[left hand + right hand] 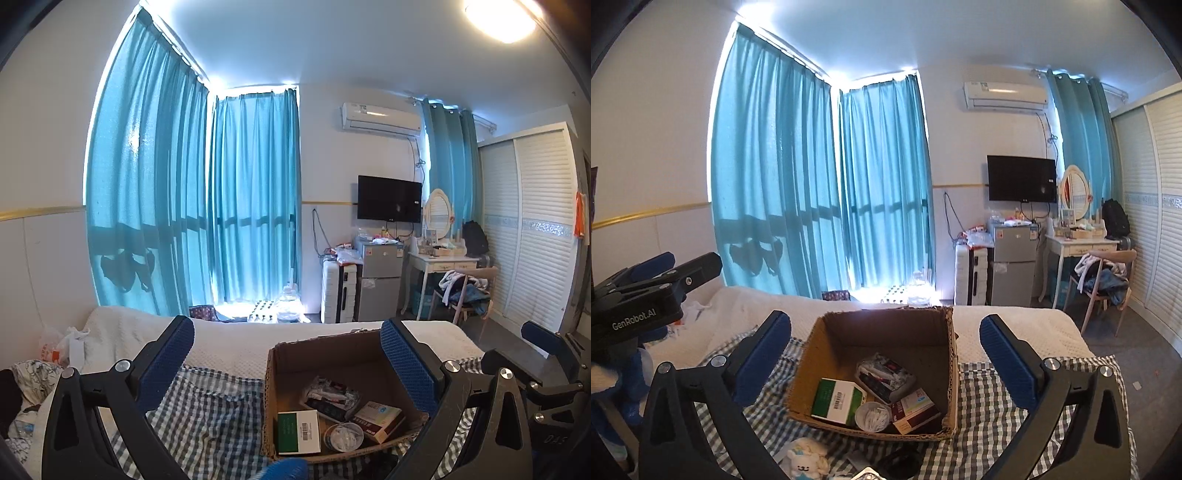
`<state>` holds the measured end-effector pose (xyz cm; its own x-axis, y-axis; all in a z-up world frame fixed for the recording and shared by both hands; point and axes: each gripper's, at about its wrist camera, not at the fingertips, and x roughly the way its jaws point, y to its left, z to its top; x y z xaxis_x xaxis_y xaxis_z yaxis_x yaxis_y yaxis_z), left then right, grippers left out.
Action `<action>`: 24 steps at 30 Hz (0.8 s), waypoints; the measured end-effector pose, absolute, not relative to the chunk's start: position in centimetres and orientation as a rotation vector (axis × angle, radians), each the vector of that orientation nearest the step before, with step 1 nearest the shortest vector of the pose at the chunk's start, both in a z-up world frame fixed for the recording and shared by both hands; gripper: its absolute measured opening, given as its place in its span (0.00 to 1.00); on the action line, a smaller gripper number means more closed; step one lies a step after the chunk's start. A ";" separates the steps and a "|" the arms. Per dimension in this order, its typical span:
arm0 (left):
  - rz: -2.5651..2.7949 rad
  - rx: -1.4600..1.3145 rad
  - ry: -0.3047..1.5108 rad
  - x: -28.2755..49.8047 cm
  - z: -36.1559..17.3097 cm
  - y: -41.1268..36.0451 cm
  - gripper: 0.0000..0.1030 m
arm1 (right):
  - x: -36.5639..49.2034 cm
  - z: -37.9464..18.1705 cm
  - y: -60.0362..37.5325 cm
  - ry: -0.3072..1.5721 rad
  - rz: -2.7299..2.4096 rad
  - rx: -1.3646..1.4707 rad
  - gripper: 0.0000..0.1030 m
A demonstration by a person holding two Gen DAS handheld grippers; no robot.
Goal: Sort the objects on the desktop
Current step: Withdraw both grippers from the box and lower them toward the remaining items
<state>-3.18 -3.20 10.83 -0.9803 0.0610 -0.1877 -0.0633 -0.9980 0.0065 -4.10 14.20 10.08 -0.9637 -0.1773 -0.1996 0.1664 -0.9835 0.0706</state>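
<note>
hovering over the cardboard box [879, 369], left gripper [288, 358] and right gripper [886, 354] fingers spread wide, empty.

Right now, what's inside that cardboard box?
The cardboard box holds a green-and-white carton, a dark packet, a red-and-white carton and a round clear tub. Anything beneath them is hidden.

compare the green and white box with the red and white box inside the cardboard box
The green and white box looks bulkier and carries a barcode label; the red and white box looks flatter, with no barcode showing. The green one sits at the left, the red one at the right, a small round container between them. Both lie in the cardboard box.
</note>
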 end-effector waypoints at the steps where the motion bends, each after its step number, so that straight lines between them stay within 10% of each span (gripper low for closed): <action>1: 3.067 -0.285 0.017 -2.8 11.0 -3.3 1.00 | -3.6 10.3 14.0 -0.076 -2.950 0.296 1.00; 24: 3.093 -0.450 0.016 -0.1 4.7 -5.4 1.00 | -0.4 4.3 13.9 -0.112 -2.930 0.451 1.00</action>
<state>-0.06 -5.45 4.67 -0.9584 0.0138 -0.2852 -0.0168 -0.9998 0.0082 -0.35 13.92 4.35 -0.9389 -0.1830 -0.2916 0.1602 -0.9820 0.1005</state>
